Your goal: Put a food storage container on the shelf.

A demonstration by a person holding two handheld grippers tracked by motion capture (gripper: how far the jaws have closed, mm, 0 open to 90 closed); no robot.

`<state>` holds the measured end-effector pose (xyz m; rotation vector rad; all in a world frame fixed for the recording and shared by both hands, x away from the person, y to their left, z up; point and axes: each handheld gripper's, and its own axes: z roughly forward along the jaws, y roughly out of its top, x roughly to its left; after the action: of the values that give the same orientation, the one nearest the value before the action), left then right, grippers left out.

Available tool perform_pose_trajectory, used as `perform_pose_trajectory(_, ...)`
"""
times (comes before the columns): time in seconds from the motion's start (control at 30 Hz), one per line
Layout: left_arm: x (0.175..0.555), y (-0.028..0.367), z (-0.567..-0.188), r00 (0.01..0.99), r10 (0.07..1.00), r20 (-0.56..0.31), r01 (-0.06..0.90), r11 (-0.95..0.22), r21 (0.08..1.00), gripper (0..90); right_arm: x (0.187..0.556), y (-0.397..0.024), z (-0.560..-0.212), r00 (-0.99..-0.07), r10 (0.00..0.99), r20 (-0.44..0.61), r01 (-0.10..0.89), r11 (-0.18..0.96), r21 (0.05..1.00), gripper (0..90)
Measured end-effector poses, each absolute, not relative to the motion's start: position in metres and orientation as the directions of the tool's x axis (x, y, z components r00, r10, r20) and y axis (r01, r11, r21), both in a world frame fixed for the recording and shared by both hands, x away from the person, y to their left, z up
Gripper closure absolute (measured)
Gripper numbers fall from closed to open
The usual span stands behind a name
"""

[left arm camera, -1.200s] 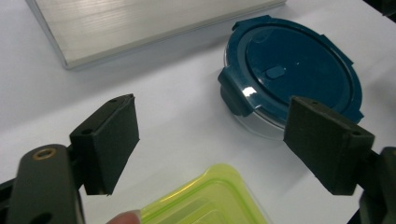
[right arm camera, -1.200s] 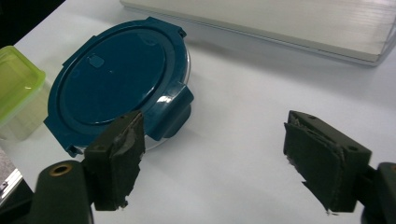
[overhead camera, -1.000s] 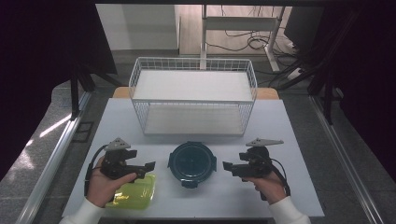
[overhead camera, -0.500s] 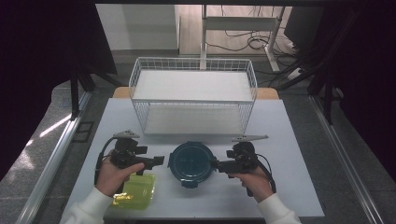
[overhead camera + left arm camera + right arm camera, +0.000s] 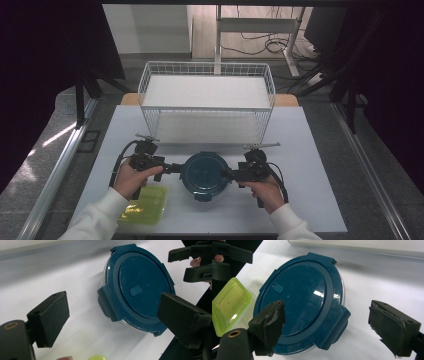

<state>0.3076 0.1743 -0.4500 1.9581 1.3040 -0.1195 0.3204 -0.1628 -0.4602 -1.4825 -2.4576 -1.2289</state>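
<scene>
A round container with a dark blue clip-on lid [image 5: 205,175] sits on the white table [image 5: 310,150] near the front edge. My left gripper [image 5: 172,168] is at its left side, open, and the jaws stand on either side of the lid's side latch [image 5: 107,305] without touching it. My right gripper [image 5: 231,174] is at the container's right side, also open, and its jaws flank the opposite latch [image 5: 335,325]. In the left gripper view the lid [image 5: 140,287] lies between the pads [image 5: 50,317]. The lid [image 5: 302,297] is also close in the right gripper view.
A yellow-green plastic container [image 5: 145,204] lies at the front left, just below my left hand, and in the right gripper view it [image 5: 229,302] is at the left edge. A white wire basket [image 5: 207,100] stands across the back of the table.
Both grippers have moved inward and forward from the table's sides, and now sit close against the blue container's left and right. The container has not moved.
</scene>
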Motion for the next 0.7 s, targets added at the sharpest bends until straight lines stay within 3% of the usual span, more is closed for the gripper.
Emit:
perform_pose_trajectory(0.37,0.325,0.167,-0.478,0.421,0.73,-0.538,0.881,-0.188,0.434,10.6,0.324,-0.162,-0.467,-0.534,0.733,0.422,0.777,0.227,0.588,14.0)
perform_pose_trajectory(0.7,0.333,0.159,-0.495,0.392,0.694,-0.603,0.904,-0.171,0.391,11.0,0.326,-0.162,-0.475,-0.51,0.719,0.472,0.803,0.201,0.561,13.7)
